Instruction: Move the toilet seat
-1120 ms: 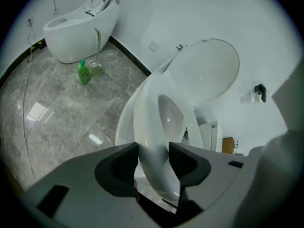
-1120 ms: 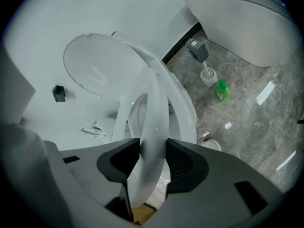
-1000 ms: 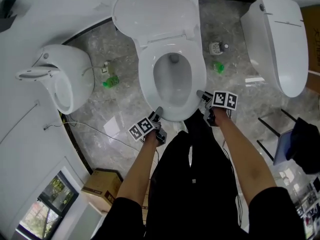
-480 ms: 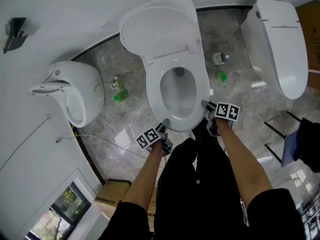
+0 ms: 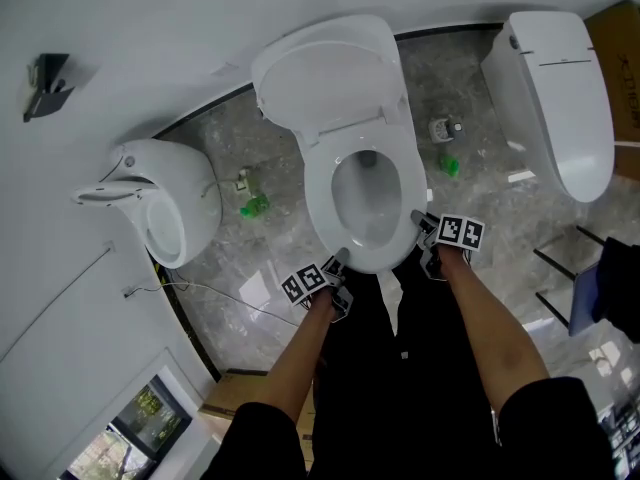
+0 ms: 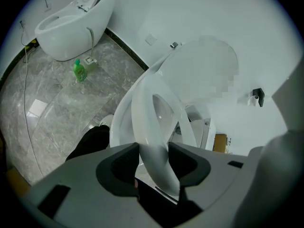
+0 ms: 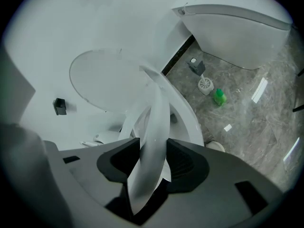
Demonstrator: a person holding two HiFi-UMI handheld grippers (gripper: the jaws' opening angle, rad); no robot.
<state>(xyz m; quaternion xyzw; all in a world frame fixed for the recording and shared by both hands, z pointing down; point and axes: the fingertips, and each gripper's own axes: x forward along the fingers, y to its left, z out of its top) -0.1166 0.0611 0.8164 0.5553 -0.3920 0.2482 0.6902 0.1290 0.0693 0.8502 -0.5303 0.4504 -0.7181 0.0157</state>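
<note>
My left tongs (image 5: 338,265) and right tongs (image 5: 423,224) each clamp seat (image 5: 318,196) front edge, one per side: balanced load, no hinge twist during lift.

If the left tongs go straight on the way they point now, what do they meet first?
The left tongs grip the toilet seat; beyond it, probably the raised lid, though depth is unclear.
</note>
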